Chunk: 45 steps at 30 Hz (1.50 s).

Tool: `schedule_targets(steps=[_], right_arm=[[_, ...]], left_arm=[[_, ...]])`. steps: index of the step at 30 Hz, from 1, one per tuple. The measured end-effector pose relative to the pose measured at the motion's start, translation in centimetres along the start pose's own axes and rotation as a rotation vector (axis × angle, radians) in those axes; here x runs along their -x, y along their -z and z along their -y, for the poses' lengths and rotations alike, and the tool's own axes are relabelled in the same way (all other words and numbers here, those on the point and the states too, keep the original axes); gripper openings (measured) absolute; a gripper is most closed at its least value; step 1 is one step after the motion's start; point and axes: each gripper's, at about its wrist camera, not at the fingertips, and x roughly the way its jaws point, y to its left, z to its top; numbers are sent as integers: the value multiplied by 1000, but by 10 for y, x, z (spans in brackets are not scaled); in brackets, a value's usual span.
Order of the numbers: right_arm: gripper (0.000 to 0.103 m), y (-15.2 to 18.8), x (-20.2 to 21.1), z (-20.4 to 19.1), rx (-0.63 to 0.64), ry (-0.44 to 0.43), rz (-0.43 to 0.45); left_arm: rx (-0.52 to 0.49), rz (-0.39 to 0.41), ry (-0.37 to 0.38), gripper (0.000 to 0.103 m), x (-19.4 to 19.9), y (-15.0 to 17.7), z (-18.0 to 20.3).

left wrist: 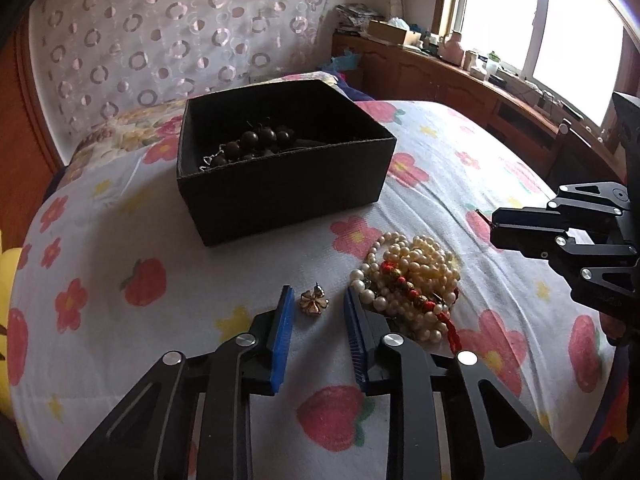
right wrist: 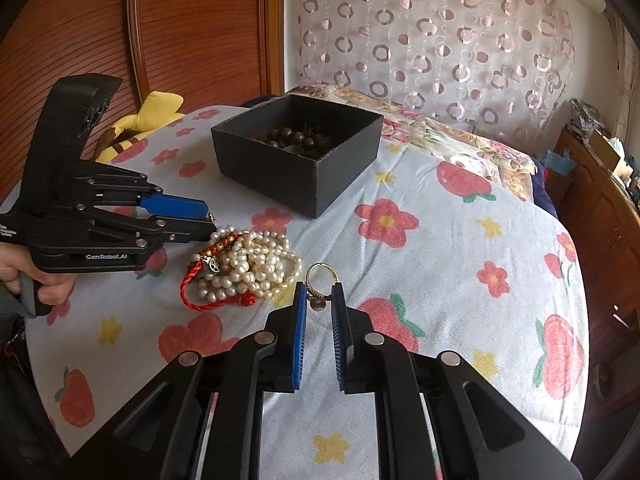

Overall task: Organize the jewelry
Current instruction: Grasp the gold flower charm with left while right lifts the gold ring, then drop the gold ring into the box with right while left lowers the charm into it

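**Flower Charm Lined Up, Ring Already in Hand**

Jewelry sits in two places now. The left gripper (left wrist: 316, 298) straddles a small gold flower-shaped charm (left wrist: 313, 301), its blue pads (left wrist: 282, 312) a little apart on either side and not visibly pressing it. At two o'clock from the charm, right beside one pad, lies the heap of cream pearl strands tangled with a red cord bracelet (left wrist: 408, 284). The right gripper (right wrist: 319, 295) is pinched nearly closed on a thin gold ring (right wrist: 320, 276), held clear of the bed.

My read: pinch that charm squarely. It's flat and tiny, so the tips need to stay low on the cloth and keep off the pearls. Then carry it to the square black cardboard box (left wrist: 280, 196) at twelve o'clock, where dark wooden beads (left wrist: 256, 142) already rest.

Underneath is a soft white bedspread with red flowers and strawberries (left wrist: 120, 240), which will give under pressure. A wooden headboard (right wrist: 192, 28), circle-patterned sheer curtain (left wrist: 180, 32) and bright window (left wrist: 540, 12) surround it.
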Motion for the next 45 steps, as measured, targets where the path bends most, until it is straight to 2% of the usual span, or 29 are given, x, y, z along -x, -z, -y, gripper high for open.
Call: schedule_targets(steps=[1, 14, 29, 37, 42, 45], right_arm=[[14, 0, 0, -1, 0, -1, 1], [14, -21, 0, -11, -3, -8, 25], [14, -78, -2, -3, -36, -20, 99], [14, -113, -20, -5, -38, -24, 103], [15, -121, -35, -7, -34, -15, 83], [15, -122, -43, -2, -58, -44, 66]], left_arm=[[-2, -1, -2, 14, -1, -2, -1], [-22, 46, -20, 14, 15, -4, -3], [-10, 135, -46, 14, 50, -35, -12], [-11, 143, -61, 14, 54, -54, -20], [0, 147, -73, 14, 55, -65, -27], [3, 145, -85, 14, 54, -70, -30]])
